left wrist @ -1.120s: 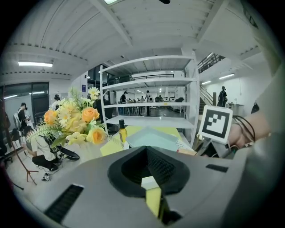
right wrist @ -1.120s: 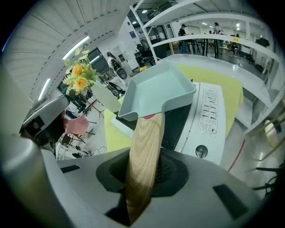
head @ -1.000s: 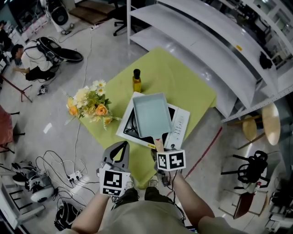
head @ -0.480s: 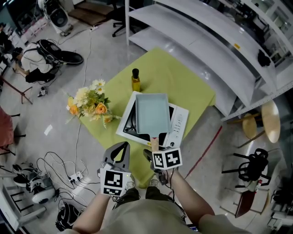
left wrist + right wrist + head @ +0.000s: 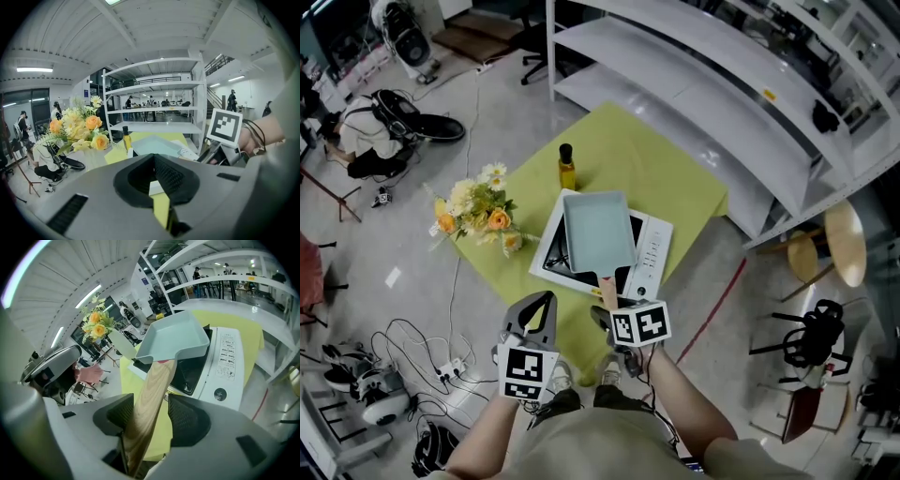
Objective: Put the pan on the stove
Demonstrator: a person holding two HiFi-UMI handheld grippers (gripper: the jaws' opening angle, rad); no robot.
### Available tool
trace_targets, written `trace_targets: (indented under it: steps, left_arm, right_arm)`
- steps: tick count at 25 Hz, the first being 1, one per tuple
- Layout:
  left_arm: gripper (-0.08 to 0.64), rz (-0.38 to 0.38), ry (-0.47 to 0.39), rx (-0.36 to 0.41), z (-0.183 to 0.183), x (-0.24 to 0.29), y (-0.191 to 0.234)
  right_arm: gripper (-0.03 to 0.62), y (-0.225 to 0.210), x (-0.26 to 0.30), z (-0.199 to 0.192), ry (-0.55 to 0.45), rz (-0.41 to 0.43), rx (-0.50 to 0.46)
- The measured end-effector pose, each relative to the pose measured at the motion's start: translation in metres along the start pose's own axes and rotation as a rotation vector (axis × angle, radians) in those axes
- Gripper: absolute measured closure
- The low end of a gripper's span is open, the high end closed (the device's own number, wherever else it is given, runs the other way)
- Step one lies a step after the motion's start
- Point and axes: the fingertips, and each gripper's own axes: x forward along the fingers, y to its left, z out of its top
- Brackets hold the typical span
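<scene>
The pale blue rectangular pan (image 5: 598, 234) rests on the white stove (image 5: 652, 248), over its black cooktop. Its wooden handle (image 5: 607, 291) points toward me. My right gripper (image 5: 605, 314) is at the end of that handle, and its jaws are opening. In the right gripper view the handle (image 5: 152, 394) still runs between the pads, with a gap on the right side, and the pan (image 5: 173, 336) sits ahead on the stove (image 5: 225, 362). My left gripper (image 5: 536, 309) hovers beside it at the table's near edge, shut and empty.
The stove stands on a yellow-green table (image 5: 666, 178). An oil bottle (image 5: 567, 167) and a bunch of flowers (image 5: 478, 211) stand to the left of the stove. White shelving (image 5: 722, 84) runs behind the table. Cables (image 5: 403, 347) lie on the floor at left.
The right gripper's jaws have spread apart around the wooden handle and it has slid a little back. The pan stays still on the stove. The left gripper has barely moved.
</scene>
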Motion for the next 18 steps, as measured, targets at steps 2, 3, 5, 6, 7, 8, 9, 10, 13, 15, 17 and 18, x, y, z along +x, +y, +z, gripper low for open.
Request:
trace_targets:
  steps: [2, 3, 5, 6, 7, 8, 9, 10, 13, 15, 17, 18]
  left_arm:
    - [0.554, -0.002, -0.004, 0.004, 0.002, -0.002, -0.003]
    - [0.554, -0.003, -0.008, 0.007, 0.004, -0.003, -0.004]
    - [0.554, -0.006, -0.015, 0.014, 0.007, -0.005, -0.007]
    - [0.554, -0.006, -0.018, 0.019, 0.008, -0.007, -0.008]
    - [0.554, -0.005, -0.021, 0.023, 0.01, -0.008, -0.009]
    - [0.554, -0.004, -0.023, 0.026, 0.011, -0.009, -0.01]
    - [0.554, -0.003, -0.024, 0.027, 0.012, -0.011, -0.01]
    - [0.554, -0.002, -0.025, 0.026, 0.014, -0.013, -0.011]
    - [0.554, 0.003, -0.047, 0.027, 0.026, -0.021, -0.011]
    - [0.554, 0.012, -0.066, 0.048, 0.036, -0.028, -0.012]
    - [0.554, 0.019, -0.09, 0.075, 0.048, -0.037, -0.013]
    - [0.554, 0.02, -0.106, 0.083, 0.055, -0.041, -0.013]
  right_arm:
    - [0.35, -0.002, -0.007, 0.0, -0.01, -0.009, -0.005]
    - [0.347, -0.003, -0.011, 0.0, -0.017, -0.013, -0.006]
    - [0.344, -0.004, -0.021, 0.002, -0.035, -0.02, -0.003]
    - [0.343, -0.004, -0.026, 0.004, -0.046, -0.025, -0.005]
    - [0.342, -0.004, -0.032, 0.006, -0.056, -0.032, -0.012]
    - [0.342, -0.005, -0.038, 0.008, -0.066, -0.042, -0.022]
    - [0.342, -0.005, -0.044, 0.01, -0.076, -0.052, -0.035]
    - [0.341, -0.005, -0.049, 0.013, -0.086, -0.06, -0.048]
    - [0.347, -0.002, -0.066, 0.021, -0.124, -0.067, -0.075]
    - [0.354, 0.003, -0.08, 0.027, -0.156, -0.068, -0.091]
    - [0.373, 0.011, -0.095, 0.035, -0.196, -0.066, -0.117]
    - [0.392, 0.016, -0.103, 0.039, -0.218, -0.064, -0.132]
